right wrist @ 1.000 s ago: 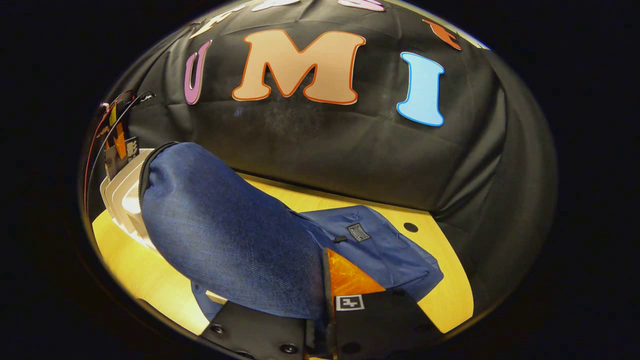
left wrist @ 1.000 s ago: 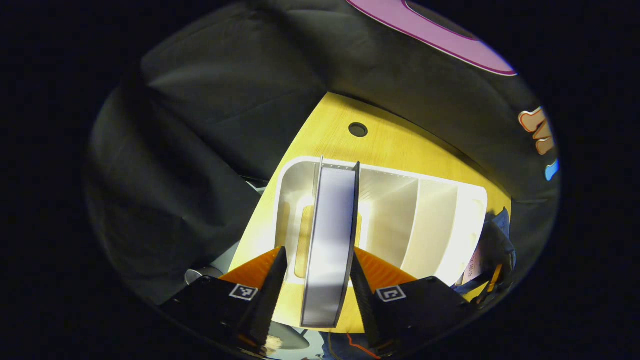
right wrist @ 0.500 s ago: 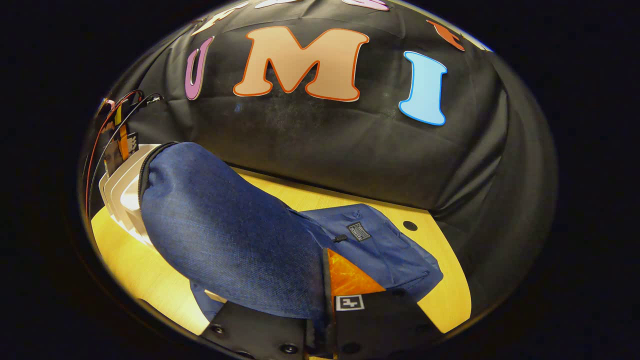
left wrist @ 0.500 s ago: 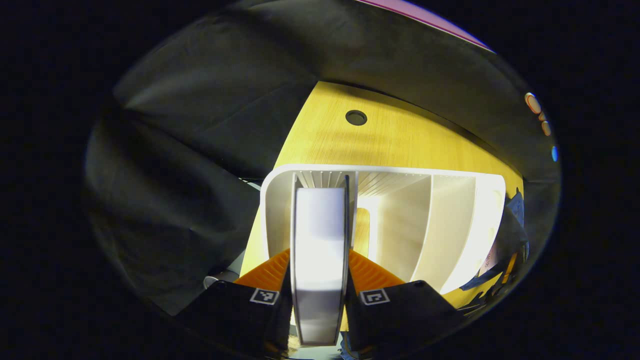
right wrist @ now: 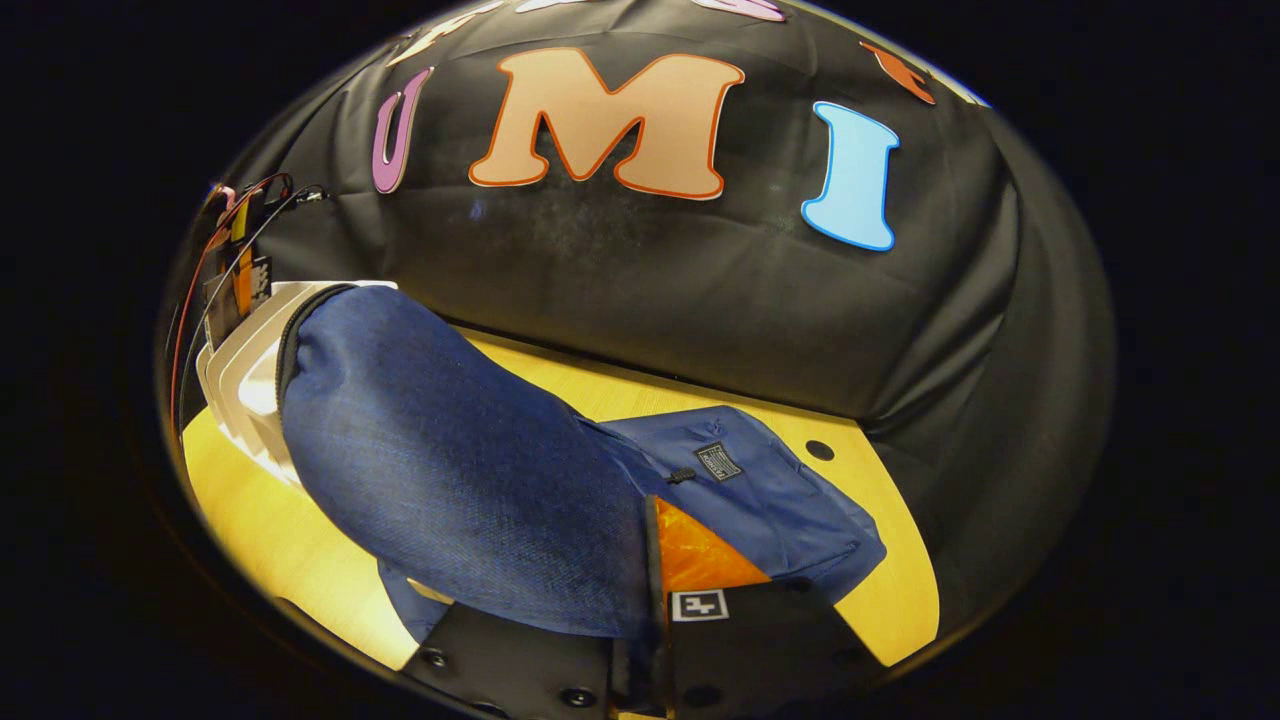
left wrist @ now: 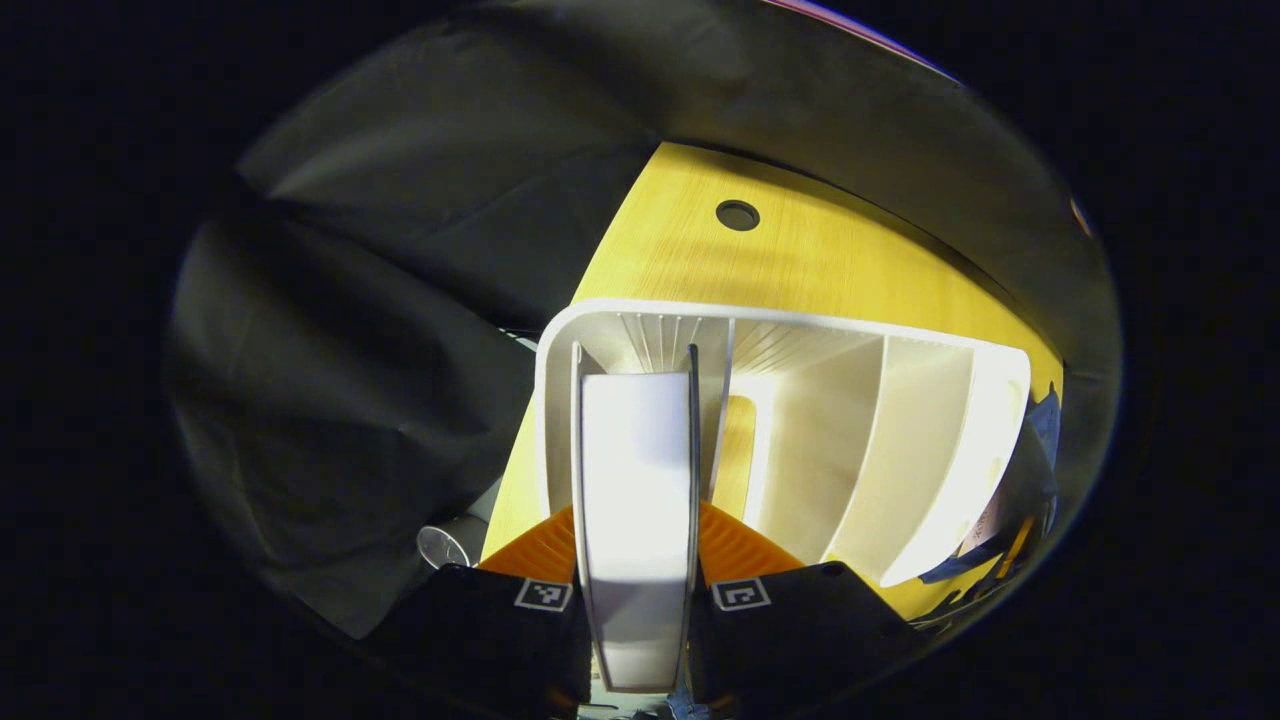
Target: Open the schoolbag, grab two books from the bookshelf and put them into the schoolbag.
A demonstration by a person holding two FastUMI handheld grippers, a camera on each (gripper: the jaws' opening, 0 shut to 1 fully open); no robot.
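Observation:
In the left gripper view a book [left wrist: 636, 480] stands on edge in the leftmost slot of the white bookshelf [left wrist: 975, 440], its pale page edge toward me. My left gripper [left wrist: 636, 560] is shut on the book, one finger on each cover. In the right gripper view the blue schoolbag [right wrist: 770, 500] lies on the yellow table [right wrist: 905, 610], and its front flap [right wrist: 450, 470] is lifted up. My right gripper [right wrist: 650, 560] is shut on the flap's edge. The bookshelf [right wrist: 245, 370] and the left gripper [right wrist: 238, 290] show at the far left behind the flap.
The shelf's other slots [left wrist: 840, 430] look bare. The table has a round cable hole [left wrist: 737, 214] beyond the shelf and another one [right wrist: 819, 450] past the bag. The black cloth wall closes in behind the table. A metal post [left wrist: 445, 545] stands below the table's left edge.
The left gripper went from open around the book to shut on it, and pushed closer to the shelf. The right gripper kept holding the flap up, nearly still.

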